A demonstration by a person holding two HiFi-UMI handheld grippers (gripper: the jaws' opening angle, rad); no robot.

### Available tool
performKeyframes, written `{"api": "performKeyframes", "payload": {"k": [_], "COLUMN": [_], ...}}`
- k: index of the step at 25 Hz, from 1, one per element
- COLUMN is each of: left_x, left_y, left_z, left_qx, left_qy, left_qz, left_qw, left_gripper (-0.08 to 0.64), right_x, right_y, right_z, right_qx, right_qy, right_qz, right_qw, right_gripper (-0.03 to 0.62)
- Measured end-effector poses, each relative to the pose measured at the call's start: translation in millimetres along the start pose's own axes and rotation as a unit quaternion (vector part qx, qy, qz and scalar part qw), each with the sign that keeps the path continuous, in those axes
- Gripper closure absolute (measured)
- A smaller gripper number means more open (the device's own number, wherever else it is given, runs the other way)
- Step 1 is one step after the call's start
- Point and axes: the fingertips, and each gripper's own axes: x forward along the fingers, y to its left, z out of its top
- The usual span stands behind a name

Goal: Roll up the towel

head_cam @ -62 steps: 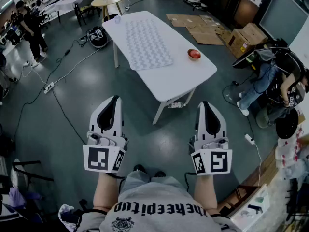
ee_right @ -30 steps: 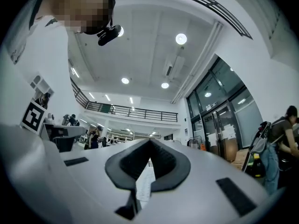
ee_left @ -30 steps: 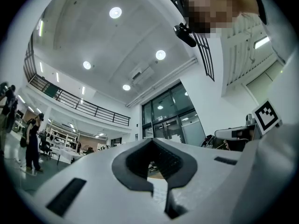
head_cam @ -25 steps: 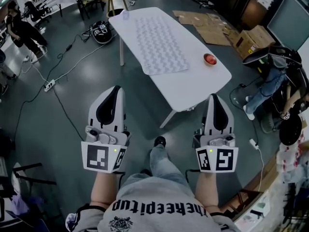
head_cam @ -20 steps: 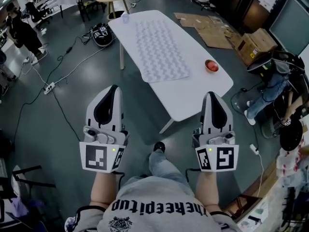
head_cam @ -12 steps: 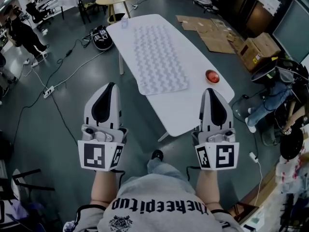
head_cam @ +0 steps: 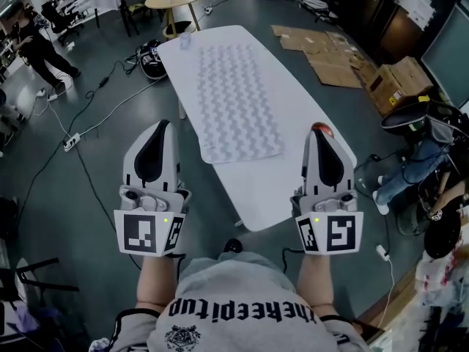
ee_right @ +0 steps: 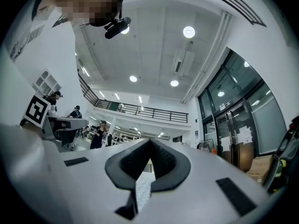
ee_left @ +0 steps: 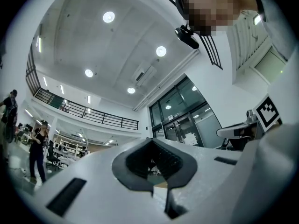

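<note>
Head view first: the white desk [head_cam: 308, 101] now fills the middle of the picture, its near end just ahead of my two tools. A couple of seconds back it stood well off across the floor, so the walk-up is all but over. The towel [head_cam: 234, 94] lies flat and fully spread along the desk's length. Its near short edge falls between the two tools as the picture frames them, and no turn of a roll has been started.

Neither tool touches anything yet. The left tongs [head_cam: 163, 125] and the right tongs [head_cam: 319, 132] are both pressed fully together with nothing in them. The left gripper view [ee_left: 158, 190] and the right gripper view [ee_right: 140, 185] agree: the pads meet along a seam, and both cameras are tipped up at ceiling lights rather than down at cloth.

A small red thing [head_cam: 323, 129] peeks out behind the tip of the right tongs, near the desk's right edge. It is probably a little bowl, though most of it is hidden.

As I judge it, the rolling itself has not begun. What comes next is to tip both tools down, spread the tongs, and take the near edge of the towel at two places — keeping the right one clear of that red thing.
</note>
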Motion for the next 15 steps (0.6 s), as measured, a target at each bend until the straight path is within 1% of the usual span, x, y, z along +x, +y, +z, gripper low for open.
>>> {"api": "performKeyframes", "payload": {"k": [7, 11, 15], "left_x": [19.2, 25.5, 46.2], "left_y": [0.3, 3.0, 7.4], "left_z": [-19.1, -31.9, -44.4], "left_qx": [0.015, 0.019, 0.021], "left_qy": [0.017, 0.031, 0.038], "left_qz": [0.001, 0.002, -0.003], "left_qw": [0.9997, 0.9993, 0.9990], "left_gripper": [0.557, 0.557, 0.557], "right_x": [23.3, 34.5, 55.1], "right_y": [-11.7, -12.0, -15.9], "right_z": [-23.1, -38.1, -51.6], "right_qx": [0.008, 0.009, 0.009], "right_qy": [0.011, 0.027, 0.041], "right_qz": [0.010, 0.022, 0.032], "right_qw": [1.000, 0.999, 0.999], "right_gripper": [0.591, 0.591, 0.591]}}
